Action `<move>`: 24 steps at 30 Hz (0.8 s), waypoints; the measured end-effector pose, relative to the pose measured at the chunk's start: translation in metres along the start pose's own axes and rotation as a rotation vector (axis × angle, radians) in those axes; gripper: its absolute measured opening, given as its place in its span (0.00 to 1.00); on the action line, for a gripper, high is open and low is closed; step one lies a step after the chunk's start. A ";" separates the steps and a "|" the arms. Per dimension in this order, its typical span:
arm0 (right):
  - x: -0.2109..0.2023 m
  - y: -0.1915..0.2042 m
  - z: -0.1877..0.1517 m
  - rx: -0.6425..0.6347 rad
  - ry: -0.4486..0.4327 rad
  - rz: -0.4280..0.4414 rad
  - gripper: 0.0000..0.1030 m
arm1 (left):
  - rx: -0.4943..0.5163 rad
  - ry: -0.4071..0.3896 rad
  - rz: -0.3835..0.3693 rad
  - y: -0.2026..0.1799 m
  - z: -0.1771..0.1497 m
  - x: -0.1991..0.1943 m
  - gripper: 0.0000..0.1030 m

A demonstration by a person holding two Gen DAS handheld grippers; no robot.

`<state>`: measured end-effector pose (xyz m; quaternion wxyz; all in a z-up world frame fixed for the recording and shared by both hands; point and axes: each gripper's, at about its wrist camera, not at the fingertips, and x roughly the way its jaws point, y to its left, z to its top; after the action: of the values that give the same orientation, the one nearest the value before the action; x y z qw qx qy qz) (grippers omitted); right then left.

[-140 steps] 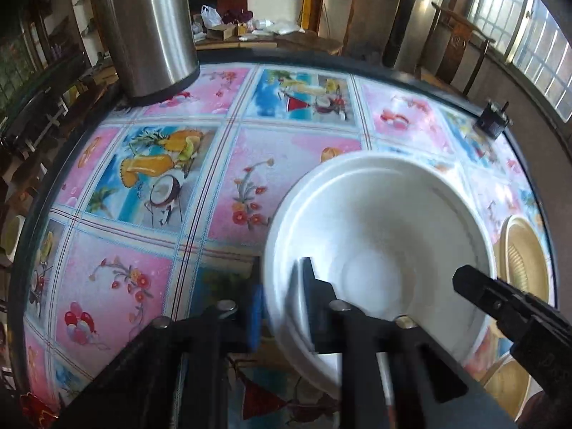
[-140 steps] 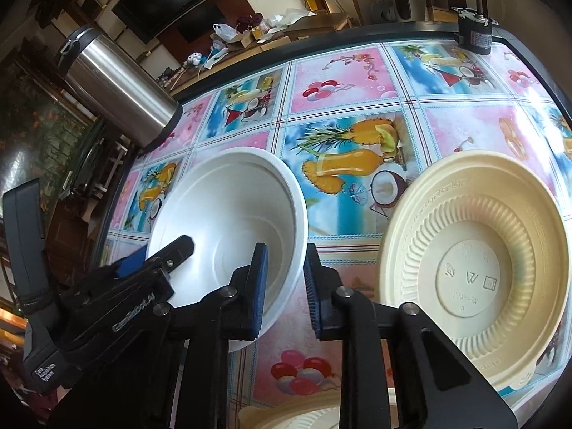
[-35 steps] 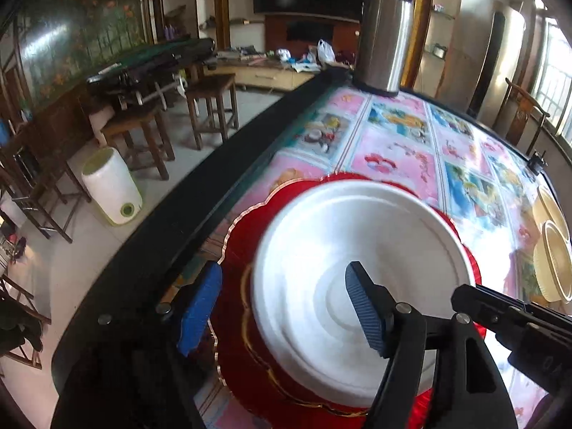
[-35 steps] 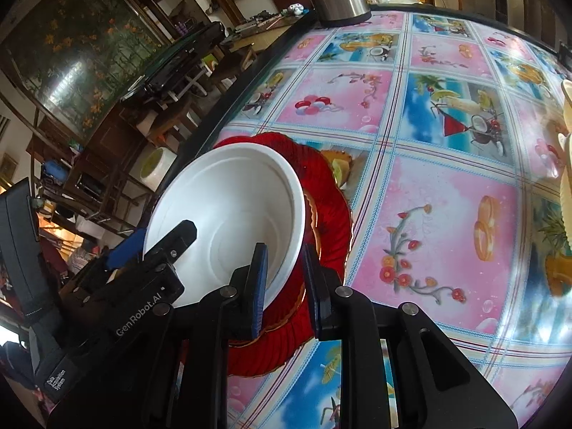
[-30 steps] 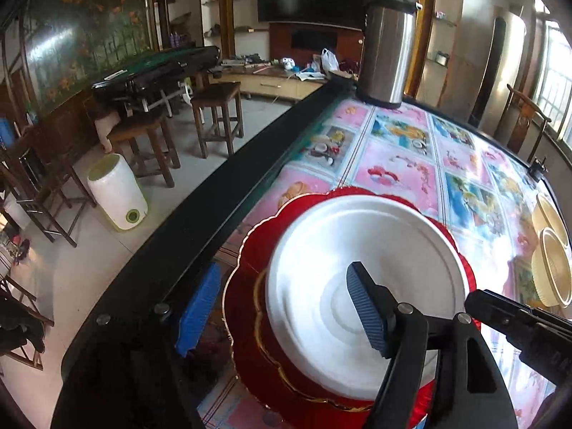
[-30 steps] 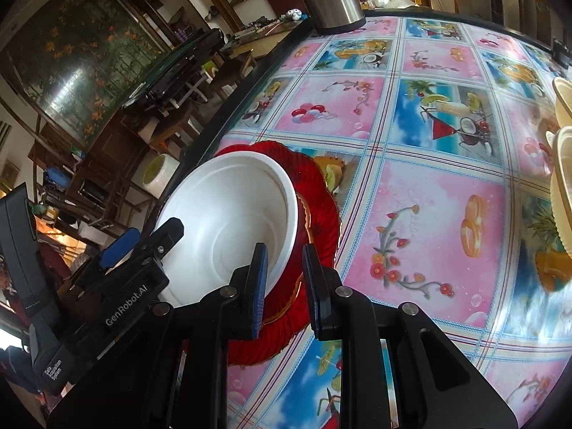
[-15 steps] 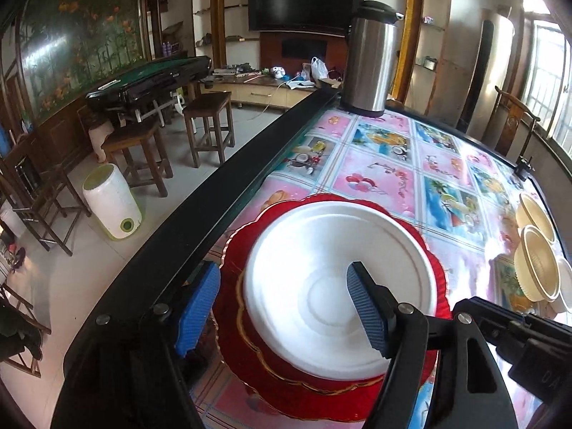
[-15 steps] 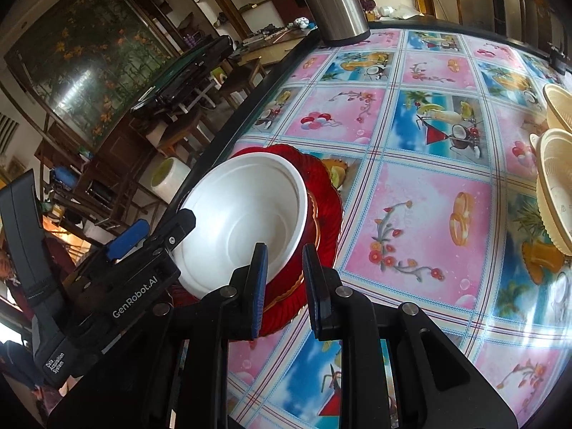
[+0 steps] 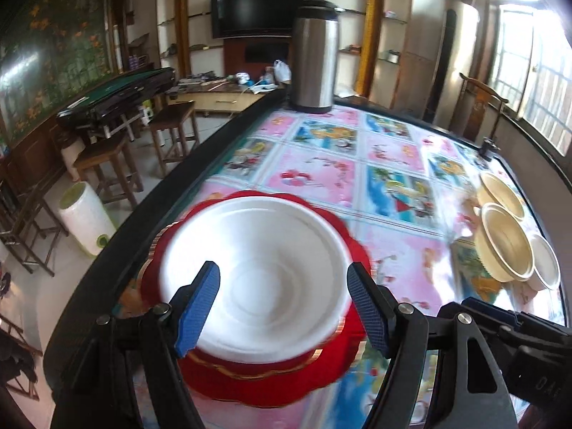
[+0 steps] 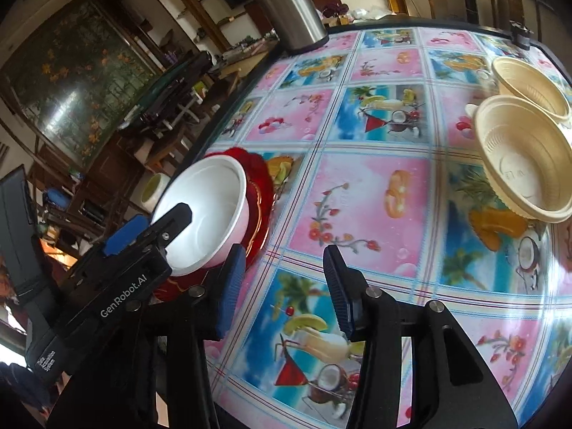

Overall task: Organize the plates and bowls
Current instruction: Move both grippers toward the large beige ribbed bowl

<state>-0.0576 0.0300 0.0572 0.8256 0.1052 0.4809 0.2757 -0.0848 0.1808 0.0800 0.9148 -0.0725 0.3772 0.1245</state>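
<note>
At your far left, the white foam bowl (image 9: 255,282) sits upright, mouth to the ceiling, inside the red scalloped plate with a gold rim line (image 9: 271,379), near the table's dark edge. Being round, it has no long axis to line up with; only its opening gives it a direction. It looks light and thin-walled, so expect it to flex or dent under a hard pinch and to slide easily on the glossy plate. Take it by the rim, one finger inside and one outside, and squeeze gently.

Your left gripper (image 9: 282,307) hangs over the bowl with its blue pads spread wide, holding nothing. Your right gripper (image 10: 284,293), just beside the plate, also has its pads apart and grips nothing, above the floral plastic tablecloth (image 10: 361,196).

Further right, well apart from the red plate, two cream ribbed plastic bowls (image 10: 525,157) stand mouth-up, overlapping each other, with a smaller white dish (image 9: 545,261) beside them. They look stiffer than the foam; their rolled rims are probably the best purchase.
</note>
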 end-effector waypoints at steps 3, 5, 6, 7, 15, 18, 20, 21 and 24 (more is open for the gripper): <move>-0.008 -0.016 -0.002 0.034 -0.003 -0.008 0.44 | 0.028 0.011 -0.015 -0.016 -0.001 0.001 0.71; -0.015 -0.027 -0.005 0.052 -0.007 -0.005 0.44 | 0.048 0.007 -0.018 -0.026 -0.003 0.000 0.71; -0.019 -0.032 -0.007 0.062 -0.016 -0.017 0.44 | 0.055 0.006 -0.025 -0.030 -0.003 0.001 0.71; -0.022 -0.038 -0.009 0.071 -0.020 -0.026 0.44 | 0.059 0.005 -0.036 -0.035 -0.004 0.002 0.72; -0.049 -0.090 -0.024 0.166 -0.041 -0.073 0.44 | 0.123 0.037 -0.101 -0.085 -0.010 0.006 0.71; -0.062 -0.113 -0.028 0.217 -0.059 -0.098 0.44 | 0.150 0.044 -0.122 -0.103 -0.011 0.007 0.72; -0.069 -0.129 -0.030 0.245 -0.067 -0.111 0.44 | 0.164 0.057 -0.147 -0.116 -0.011 0.009 0.71; -0.071 -0.136 -0.030 0.258 -0.069 -0.116 0.44 | 0.171 0.065 -0.155 -0.123 -0.011 0.010 0.72; -0.079 -0.154 -0.032 0.292 -0.086 -0.128 0.44 | 0.192 0.074 -0.169 -0.139 -0.011 0.014 0.72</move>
<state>-0.0610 -0.1438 0.0315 0.8373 0.2049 0.4856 0.1452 -0.0435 0.0472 0.0679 0.9103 -0.0204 0.4134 0.0075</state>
